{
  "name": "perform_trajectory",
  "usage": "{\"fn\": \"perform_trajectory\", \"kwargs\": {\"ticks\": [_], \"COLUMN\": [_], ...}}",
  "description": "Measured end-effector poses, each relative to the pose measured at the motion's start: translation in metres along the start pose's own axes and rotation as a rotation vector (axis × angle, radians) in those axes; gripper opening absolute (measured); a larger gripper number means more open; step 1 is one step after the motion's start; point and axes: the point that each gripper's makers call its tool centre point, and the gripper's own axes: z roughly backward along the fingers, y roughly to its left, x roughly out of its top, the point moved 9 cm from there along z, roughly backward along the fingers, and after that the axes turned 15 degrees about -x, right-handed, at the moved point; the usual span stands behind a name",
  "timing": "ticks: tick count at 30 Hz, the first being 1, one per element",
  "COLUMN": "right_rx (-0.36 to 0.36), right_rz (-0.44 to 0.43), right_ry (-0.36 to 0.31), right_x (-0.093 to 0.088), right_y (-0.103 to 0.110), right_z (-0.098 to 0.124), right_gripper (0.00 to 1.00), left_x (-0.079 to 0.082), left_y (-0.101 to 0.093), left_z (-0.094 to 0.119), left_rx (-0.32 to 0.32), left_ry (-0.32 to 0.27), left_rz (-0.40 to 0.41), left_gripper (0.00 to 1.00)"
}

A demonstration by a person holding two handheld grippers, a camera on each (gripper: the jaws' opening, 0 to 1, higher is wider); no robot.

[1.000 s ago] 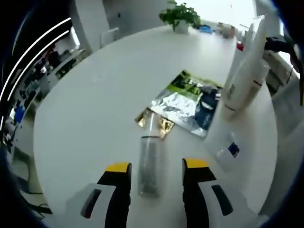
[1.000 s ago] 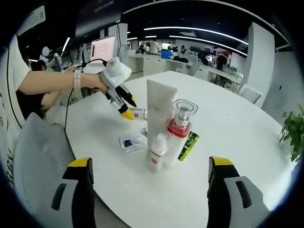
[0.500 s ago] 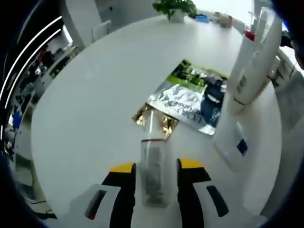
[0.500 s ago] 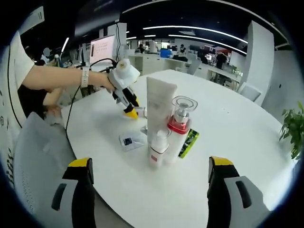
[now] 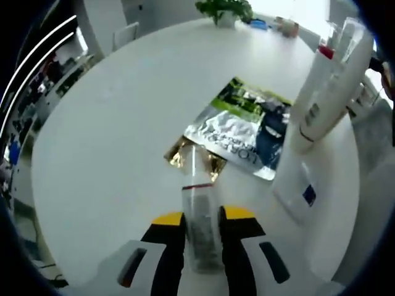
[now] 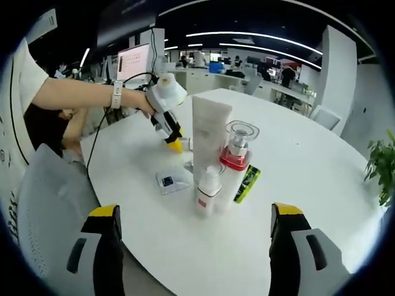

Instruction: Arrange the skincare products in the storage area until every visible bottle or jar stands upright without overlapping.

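Smooth matt white table (image 5: pixel 117 117). Glossy, crinkled silver foil pouch (image 5: pixel 237 129) with printed colour. Clear plastic vial (image 5: pixel 200 228). Matt white plastic tube (image 6: pixel 208 132); pump bottle (image 6: pixel 233 163) with transparent glossy cap and red collar.

Between your left tongs (image 5: pixel 202 217) the clear bottle (image 5: pixel 200 231) runs down behind the yellow tips, so you cannot see its near end or whether it rests on the bench (image 5: pixel 123 123). Its far end lies over a gold sachet (image 5: pixel 179 159), hiding the sachet's middle. Beyond your left tongs, the foil pouch (image 5: pixel 237 132) carries print too blurred to read, and the tall white tube (image 5: pixel 327 92) covers its far right corner. Ahead of your right tongs (image 6: pixel 194 222), that tube (image 6: pixel 208 132) hides the items behind it; your left tongs' tips (image 6: pixel 175 145) are too small to judge.
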Motion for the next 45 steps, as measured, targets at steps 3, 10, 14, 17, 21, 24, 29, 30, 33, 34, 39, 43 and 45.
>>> {"fn": "perform_trajectory", "kwargs": {"ticks": [3,10,14,17,21,24,29,30,33,34,39,43,45], "right_rx": [0.008,0.015,0.018,0.02,0.052,0.061,0.098,0.103,0.118,0.127,0.184,0.197,0.212], "right_rz": [-0.009,-0.003,-0.004,-0.012,-0.039,-0.046,-0.098,-0.102,-0.12,-0.129,-0.132,-0.134,-0.161], "right_ry": [-0.003,0.003,-0.002,-0.005,-0.001,0.001,-0.013,-0.015,-0.015,-0.016,-0.017,-0.028,-0.05], "right_x": [-0.001,-0.003,-0.003,-0.003,-0.004,-0.005,-0.007,-0.007,-0.008,-0.007,-0.005,-0.003,-0.002], "right_y": [0.002,0.004,0.006,0.008,0.014,0.019,0.026,0.027,0.03,0.032,0.039,0.043,0.044], "right_z": [-0.001,0.0,0.001,0.001,0.0,-0.001,-0.002,-0.002,-0.002,-0.002,-0.001,-0.002,-0.002], "right_gripper": [1.0,0.99,0.99,0.97,0.93,0.92,0.86,0.85,0.8,0.8,0.72,0.65,0.62], "left_x": [0.0,-0.002,-0.007,-0.015,-0.023,-0.03,-0.037,-0.038,-0.04,-0.039,-0.034,-0.029,-0.026], "left_y": [-0.001,-0.007,-0.013,-0.015,-0.027,-0.041,-0.056,-0.06,-0.075,-0.079,-0.1,-0.121,-0.13], "left_z": [-0.001,0.0,0.003,0.006,0.014,0.02,0.03,0.033,0.04,0.041,0.053,0.058,0.059], "left_rx": [0.007,0.057,0.062,0.058,0.046,0.054,0.067,0.061,0.066,0.064,0.053,0.026,0.018], "left_ry": [-0.008,-0.022,-0.03,-0.064,-0.108,-0.133,-0.178,-0.188,-0.207,-0.213,-0.287,-0.328,-0.334], "left_rz": [0.016,0.017,0.025,0.05,0.08,0.078,0.07,0.07,0.052,0.045,0.022,0.004,-0.004], "left_gripper": [0.18,0.17,0.16,0.16,0.16,0.16,0.17,0.17,0.17,0.17,0.17,0.17,0.17]}}
